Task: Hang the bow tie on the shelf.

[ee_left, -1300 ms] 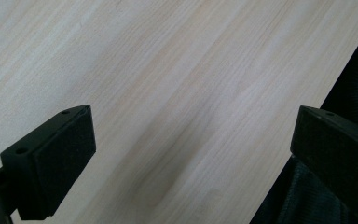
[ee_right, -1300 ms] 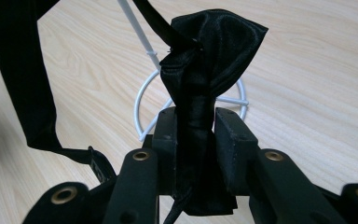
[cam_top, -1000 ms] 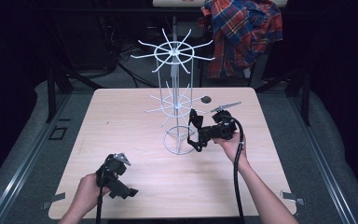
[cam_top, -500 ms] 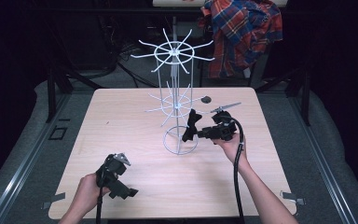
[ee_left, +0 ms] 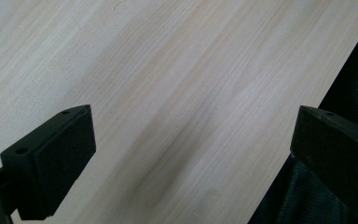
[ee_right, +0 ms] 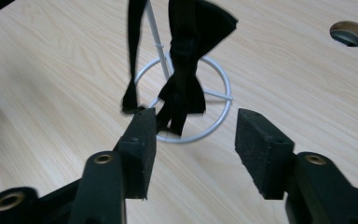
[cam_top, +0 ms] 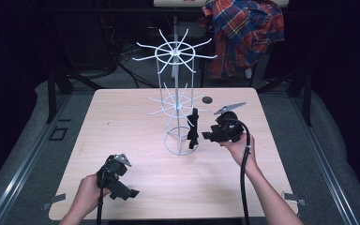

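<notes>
left gripper (cam_top: 130,192): i hold it low over the near-left part of the table, jaws spread wide with nothing between them; in the left gripper view bare wood lies between the two black pads (ee_left: 58,158).
white wire display rack with radiating hooks (cam_top: 179,105): stands upright mid-table on its ring base (ee_right: 186,100); two tiers of spokes, upper and lower.
black fabric bow tie (cam_top: 193,129): hangs from a lower-tier hook on the rack's right side, its tails reaching down near the ring base; it dangles free in the right gripper view (ee_right: 186,70).
right gripper (cam_top: 205,136): just right of the tie, jaws have just been opening and now stand partly apart; nothing pinched, tie ahead of the pads, not between them.
step in hand: i judge this a release after hanging. best to draw straight away from the rack, jaws kept apart, so a pad does not snag a tail and pull the tie off its hook.
risk: a light rack, likely to tip if nudged.
surface: pale wooden table (cam_top: 122,117), round cable hole (cam_top: 207,100) near the far edge.
room: dark; red and blue plaid cloth (cam_top: 243,33) draped behind the table; grey floor around.
</notes>
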Demonstrator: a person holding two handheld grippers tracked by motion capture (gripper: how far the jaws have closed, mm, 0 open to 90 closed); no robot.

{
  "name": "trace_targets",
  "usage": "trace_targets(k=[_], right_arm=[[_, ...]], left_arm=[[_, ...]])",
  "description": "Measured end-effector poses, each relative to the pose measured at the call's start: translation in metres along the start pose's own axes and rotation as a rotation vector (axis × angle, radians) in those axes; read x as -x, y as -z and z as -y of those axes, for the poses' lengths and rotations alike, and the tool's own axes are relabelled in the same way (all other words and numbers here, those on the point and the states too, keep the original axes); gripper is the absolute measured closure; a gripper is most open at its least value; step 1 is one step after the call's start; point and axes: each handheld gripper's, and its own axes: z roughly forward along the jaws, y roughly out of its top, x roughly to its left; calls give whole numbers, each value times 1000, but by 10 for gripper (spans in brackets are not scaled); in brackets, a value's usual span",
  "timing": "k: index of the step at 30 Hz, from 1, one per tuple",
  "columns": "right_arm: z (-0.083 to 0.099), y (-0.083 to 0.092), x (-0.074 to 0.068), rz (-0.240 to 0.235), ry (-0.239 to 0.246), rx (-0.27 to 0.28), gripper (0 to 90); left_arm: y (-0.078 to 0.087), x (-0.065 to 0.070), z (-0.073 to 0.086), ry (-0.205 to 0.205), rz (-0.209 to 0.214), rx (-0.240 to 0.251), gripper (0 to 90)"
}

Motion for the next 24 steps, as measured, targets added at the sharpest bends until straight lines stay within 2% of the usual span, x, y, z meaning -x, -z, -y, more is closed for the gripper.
trace_targets(k=[2, 4, 6, 7, 8, 14, 24], right_arm=[[2, 4, -1, 10, 6, -4, 424], [4, 11, -2, 25, 16, -37, 390], [8, 16, -2, 40, 26, -39, 358], [10, 16, -3, 21, 11, -22, 340], [12, 20, -3, 22, 7, -28, 322], [20, 35, -4, 59, 10, 0, 256], [36, 51, -4, 92, 4, -6, 170]], left_arm=[[0, 0, 0, 0, -1, 0, 2], [1, 0, 0, -5, -3, -3, 1], [1, 0, 0, -2, -1, 4, 2], [1, 0, 0, 0, 0, 4, 1], [1, 0, 0, 0, 0, 5, 1], [1, 0, 0, -1, 1, 3, 1], [1, 1, 0, -1, 0, 2, 1]])
